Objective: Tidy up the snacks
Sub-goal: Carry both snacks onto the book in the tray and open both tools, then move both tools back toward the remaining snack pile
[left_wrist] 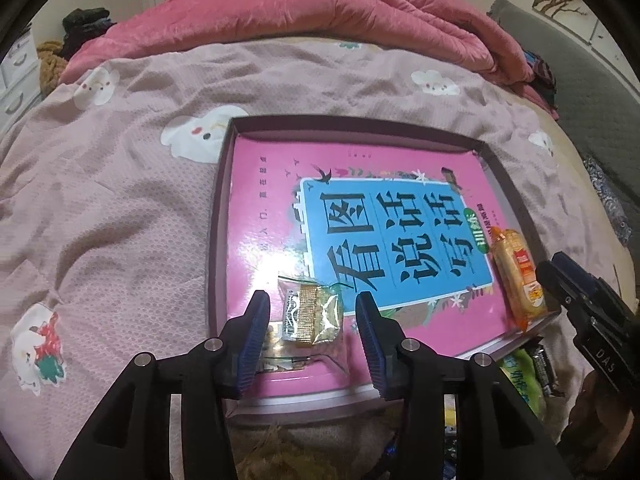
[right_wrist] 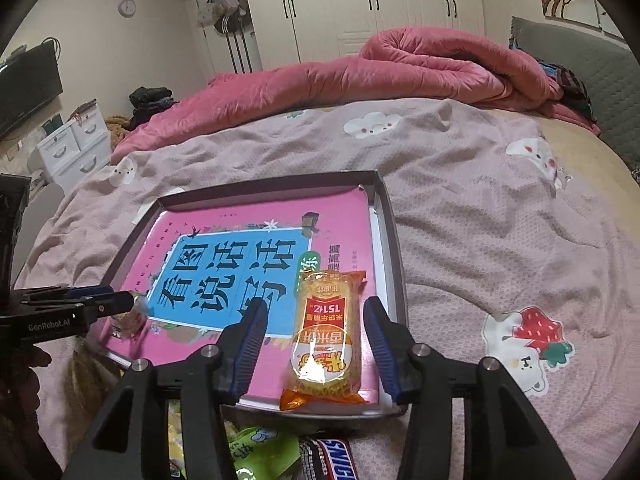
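Observation:
A shallow box [left_wrist: 224,184] lined with a pink book cover lies on the bed; it also shows in the right wrist view [right_wrist: 390,224]. My left gripper [left_wrist: 312,320] is open, its fingers either side of a clear-wrapped gold cracker packet [left_wrist: 314,314] lying in the box's near left corner. My right gripper [right_wrist: 316,334] is open around an orange rice-cracker packet [right_wrist: 326,340] lying in the box's near right corner; the packet also shows in the left wrist view [left_wrist: 520,276]. The right gripper appears at the right edge of the left wrist view [left_wrist: 560,280].
More snacks lie on the bed before the box: a green packet [right_wrist: 260,448], a Snickers bar [right_wrist: 332,460] and a yellow packet [right_wrist: 176,432]. A rolled pink quilt [right_wrist: 360,80] lies behind. A grey headboard [right_wrist: 592,64] stands at right.

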